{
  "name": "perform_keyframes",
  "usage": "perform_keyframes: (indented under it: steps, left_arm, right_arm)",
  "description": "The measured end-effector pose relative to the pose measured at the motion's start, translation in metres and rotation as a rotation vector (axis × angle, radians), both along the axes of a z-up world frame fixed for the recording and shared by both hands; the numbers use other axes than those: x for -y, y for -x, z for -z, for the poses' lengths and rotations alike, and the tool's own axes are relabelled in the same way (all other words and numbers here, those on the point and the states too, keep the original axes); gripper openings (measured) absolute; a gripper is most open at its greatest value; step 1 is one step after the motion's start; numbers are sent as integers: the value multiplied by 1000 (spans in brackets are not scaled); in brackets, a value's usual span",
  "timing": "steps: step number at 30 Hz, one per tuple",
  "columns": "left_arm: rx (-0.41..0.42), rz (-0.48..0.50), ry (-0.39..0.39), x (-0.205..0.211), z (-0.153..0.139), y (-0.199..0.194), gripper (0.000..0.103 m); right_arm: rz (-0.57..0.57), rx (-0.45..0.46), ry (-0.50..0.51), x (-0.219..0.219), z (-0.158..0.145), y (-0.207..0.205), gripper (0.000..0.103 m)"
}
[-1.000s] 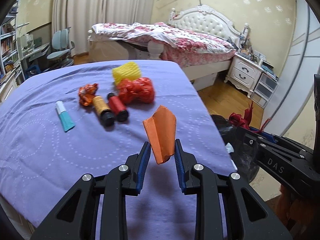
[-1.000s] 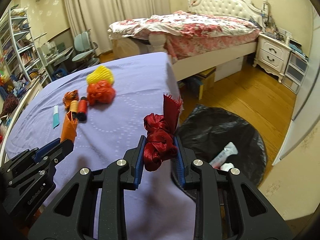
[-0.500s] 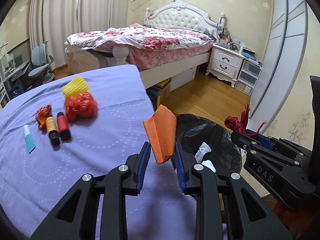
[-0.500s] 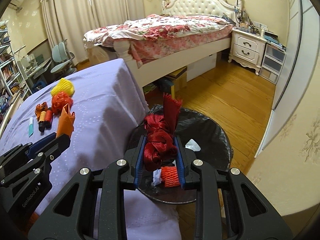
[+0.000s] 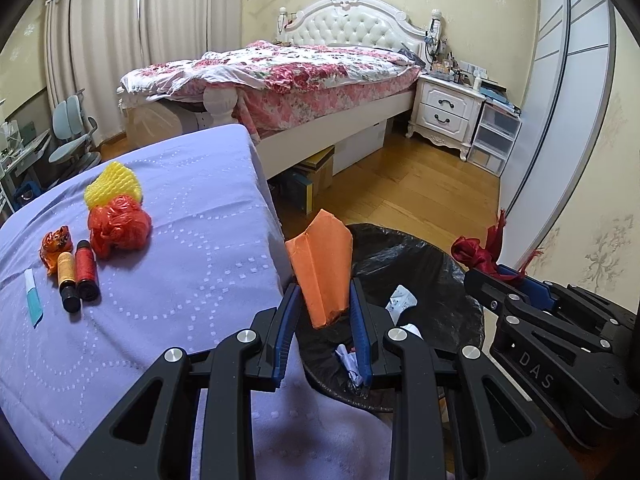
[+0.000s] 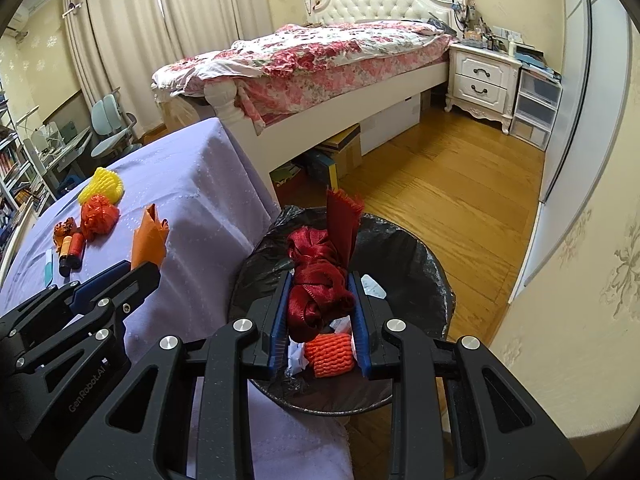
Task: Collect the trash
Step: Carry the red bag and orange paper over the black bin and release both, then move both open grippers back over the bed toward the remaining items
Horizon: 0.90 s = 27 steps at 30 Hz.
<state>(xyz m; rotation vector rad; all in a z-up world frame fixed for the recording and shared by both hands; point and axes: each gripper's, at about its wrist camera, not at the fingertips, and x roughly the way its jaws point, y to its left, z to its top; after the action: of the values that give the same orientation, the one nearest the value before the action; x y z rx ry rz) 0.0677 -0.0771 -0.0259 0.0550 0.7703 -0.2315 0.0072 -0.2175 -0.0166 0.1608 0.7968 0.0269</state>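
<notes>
Both tongs, left (image 5: pixel 325 312) and right (image 6: pixel 320 308), now over bin (image 6: pixel 404 248), loads kept.

Table under lilac cloth (image 5: pixel 192 216). On it: yellow foam net (image 5: pixel 113 183), red bag (image 5: pixel 119 227), orange wrapper (image 5: pixel 56 243), two spools (image 5: pixel 78 276), teal sachet (image 5: pixel 33 303). Bin (image 5: pixel 440 280) on wood floor (image 5: pixel 420 196)

Glossy crinkled black plastic liner in the bin (image 6: pixel 416 264), shiny satin dark red ribbon (image 6: pixel 320 280), matt orange paper (image 5: pixel 322 268), soft matt purple tablecloth (image 5: pixel 180 240) with woven dots, glossy wooden floor (image 6: pixel 452 196), foam-mesh orange sleeve (image 6: pixel 330 354)
</notes>
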Motion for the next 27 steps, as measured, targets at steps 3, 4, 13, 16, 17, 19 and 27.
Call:
perform_keyframes:
  steps: [3,4,13,16,17,19,27]
  left_arm:
    - [-3,2,-8,6,2,-5,28]
    - [-3,3,-11,8,3,-6,28]
    - [1,10,-43,24,5,-14,31]
    - [-1,13,-56,27,7,-14,47]
    - [5,9,-59,27,7,-13,57]
    - [22,0,-56,25,4,-10,66]
    - [33,-61,-78,4,-2,-8,74]
  right_arm:
    - [10,-4,-2,4,2,-3,27]
    - [15,-6,-4,6,3,-4,27]
    - [46,-23,-8,19,11,-12,29]
    - [63,-22,-7,23,13,-14,42]
    - [75,-15,-7,24,12,-13,45]
    - [84,-13,-7,25,12,-13,46]
    - [97,-8,-6,25,9,-12,56]
